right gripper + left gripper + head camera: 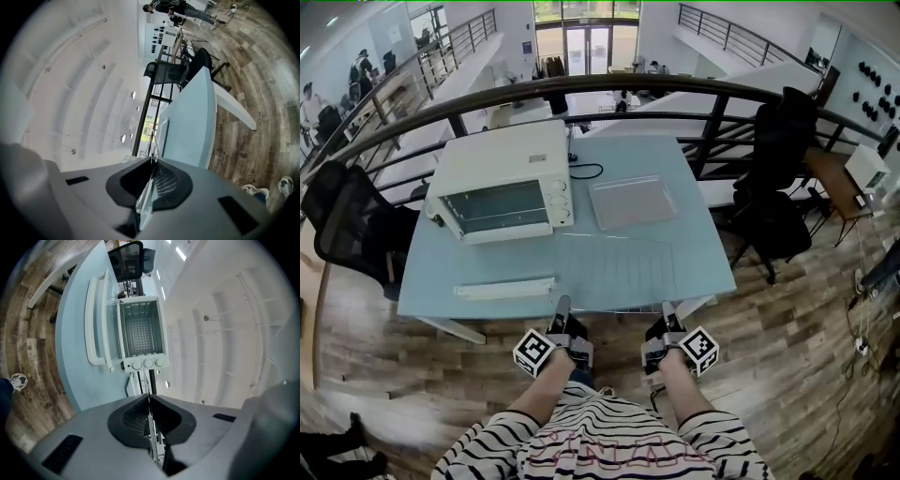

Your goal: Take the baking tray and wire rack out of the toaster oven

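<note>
To be kept level, the wire rack (619,270) is clamped at its 6 o'clock edge by L gripper (563,307) & R gripper (667,311), jaws pinched tight on wire. Baking tray (633,202) lies out at 12, toaster oven (502,183) at 10.

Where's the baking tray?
Head view: the baking tray lies flat on the blue table, just right of the toaster oven, behind the wire rack.

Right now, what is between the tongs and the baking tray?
The wire rack, flat on the table, its near edge pinched by the left tongs and right tongs. The head view shows it.
</note>
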A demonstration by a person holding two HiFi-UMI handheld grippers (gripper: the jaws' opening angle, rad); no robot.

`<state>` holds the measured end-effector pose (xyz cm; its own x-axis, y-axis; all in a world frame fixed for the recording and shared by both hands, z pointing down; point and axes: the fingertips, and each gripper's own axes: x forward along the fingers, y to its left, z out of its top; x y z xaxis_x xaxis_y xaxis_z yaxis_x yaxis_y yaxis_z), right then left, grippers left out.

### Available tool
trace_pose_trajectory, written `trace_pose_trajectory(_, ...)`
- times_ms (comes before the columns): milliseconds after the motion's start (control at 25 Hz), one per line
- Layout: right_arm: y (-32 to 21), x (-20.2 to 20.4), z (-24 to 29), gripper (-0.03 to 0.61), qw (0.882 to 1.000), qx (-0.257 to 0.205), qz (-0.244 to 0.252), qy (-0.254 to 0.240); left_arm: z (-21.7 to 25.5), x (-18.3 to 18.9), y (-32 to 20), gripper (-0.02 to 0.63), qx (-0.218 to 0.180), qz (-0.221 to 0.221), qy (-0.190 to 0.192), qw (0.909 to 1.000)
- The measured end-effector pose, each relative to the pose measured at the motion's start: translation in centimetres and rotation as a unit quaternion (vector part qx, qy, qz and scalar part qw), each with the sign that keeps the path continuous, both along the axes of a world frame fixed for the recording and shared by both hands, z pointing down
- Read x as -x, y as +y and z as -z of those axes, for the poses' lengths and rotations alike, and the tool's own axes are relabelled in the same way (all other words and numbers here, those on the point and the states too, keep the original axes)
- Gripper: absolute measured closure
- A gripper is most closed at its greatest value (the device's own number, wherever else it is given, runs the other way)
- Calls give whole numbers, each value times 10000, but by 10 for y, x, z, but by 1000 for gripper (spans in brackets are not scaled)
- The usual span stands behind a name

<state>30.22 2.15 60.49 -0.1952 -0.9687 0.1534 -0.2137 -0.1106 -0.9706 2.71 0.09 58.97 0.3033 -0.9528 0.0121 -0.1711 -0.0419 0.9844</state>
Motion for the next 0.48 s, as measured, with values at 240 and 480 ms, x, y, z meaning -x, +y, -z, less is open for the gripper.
trace_pose_trajectory(240,-8,-48,-8,549,9995,50,-154,265,-16,-49,-10,586,146,-720,-49,9973)
trace_pose_trajectory(480,-25,-85,-31,549,9982,335,-266,421,-42,-86,-25,586,540,-1289,-239,9899)
